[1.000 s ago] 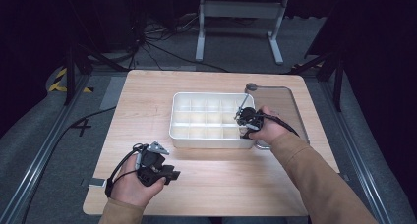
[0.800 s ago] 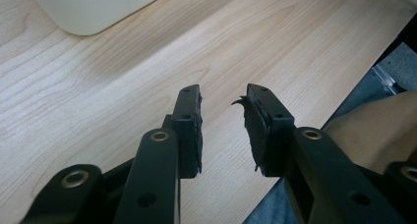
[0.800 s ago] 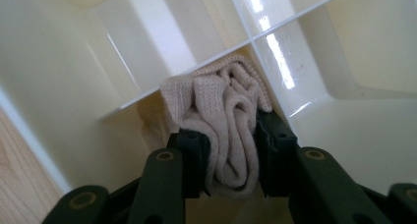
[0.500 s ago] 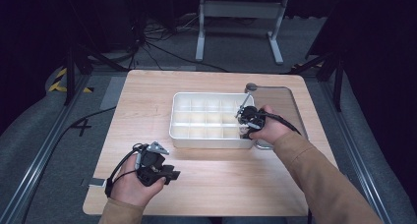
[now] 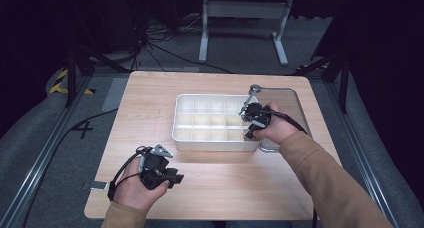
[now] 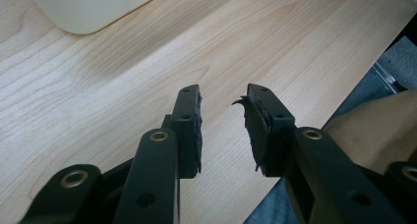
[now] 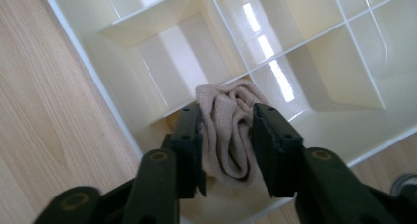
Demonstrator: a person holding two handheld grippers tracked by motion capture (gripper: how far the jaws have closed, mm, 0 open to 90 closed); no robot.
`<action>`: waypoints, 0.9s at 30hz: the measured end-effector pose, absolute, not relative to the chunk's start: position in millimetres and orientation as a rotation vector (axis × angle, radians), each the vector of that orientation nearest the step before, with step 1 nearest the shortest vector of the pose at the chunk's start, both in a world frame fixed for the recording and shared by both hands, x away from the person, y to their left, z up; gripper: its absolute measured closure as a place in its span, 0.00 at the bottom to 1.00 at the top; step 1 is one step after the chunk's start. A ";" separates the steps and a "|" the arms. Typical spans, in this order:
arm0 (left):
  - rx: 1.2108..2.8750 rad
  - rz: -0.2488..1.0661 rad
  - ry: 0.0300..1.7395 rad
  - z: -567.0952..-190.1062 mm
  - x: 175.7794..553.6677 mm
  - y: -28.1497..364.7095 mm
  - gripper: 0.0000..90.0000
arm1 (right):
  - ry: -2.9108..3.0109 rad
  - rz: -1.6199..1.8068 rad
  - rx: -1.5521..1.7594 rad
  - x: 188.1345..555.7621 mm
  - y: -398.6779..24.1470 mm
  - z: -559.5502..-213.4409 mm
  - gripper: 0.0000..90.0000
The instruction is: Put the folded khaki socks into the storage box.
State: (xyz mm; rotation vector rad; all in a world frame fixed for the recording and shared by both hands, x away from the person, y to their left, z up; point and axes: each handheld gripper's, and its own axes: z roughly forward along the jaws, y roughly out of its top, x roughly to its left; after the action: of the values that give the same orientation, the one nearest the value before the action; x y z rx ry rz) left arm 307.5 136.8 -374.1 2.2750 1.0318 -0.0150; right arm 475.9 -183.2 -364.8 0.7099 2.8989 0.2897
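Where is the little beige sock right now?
In the right gripper view, the beige sock sits pinched between the right gripper's fingers, above the white tray.

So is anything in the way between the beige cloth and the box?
Nothing visible. The right gripper holds the rolled beige cloth between its jaws, directly over the white divided box. The compartments beneath look empty, with only thin dividers between them.

A soft ribbed beige cloth [image 7: 228,130] lies over a glossy plastic tray [image 7: 314,32] on matt wood table [image 7: 44,111].
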 end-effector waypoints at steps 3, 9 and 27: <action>2.273 -0.011 1.033 -374.0 307.5 137.1 0.74 | 2.895 0.278 0.711 475.5 -181.5 -364.3 0.89; 2.277 -0.014 1.033 -374.0 307.2 136.3 0.74 | 2.923 0.215 0.715 479.5 -181.8 -372.5 0.91; 2.274 -0.018 1.033 -374.4 308.3 136.3 0.74 | 2.967 0.241 0.792 481.7 -187.9 -391.9 0.85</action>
State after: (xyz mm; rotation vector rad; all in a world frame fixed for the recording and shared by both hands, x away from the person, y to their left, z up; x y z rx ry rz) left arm 308.3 136.3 -374.4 2.2736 1.0325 -0.0175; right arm 481.7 -187.9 -391.9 0.7922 2.9667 0.2413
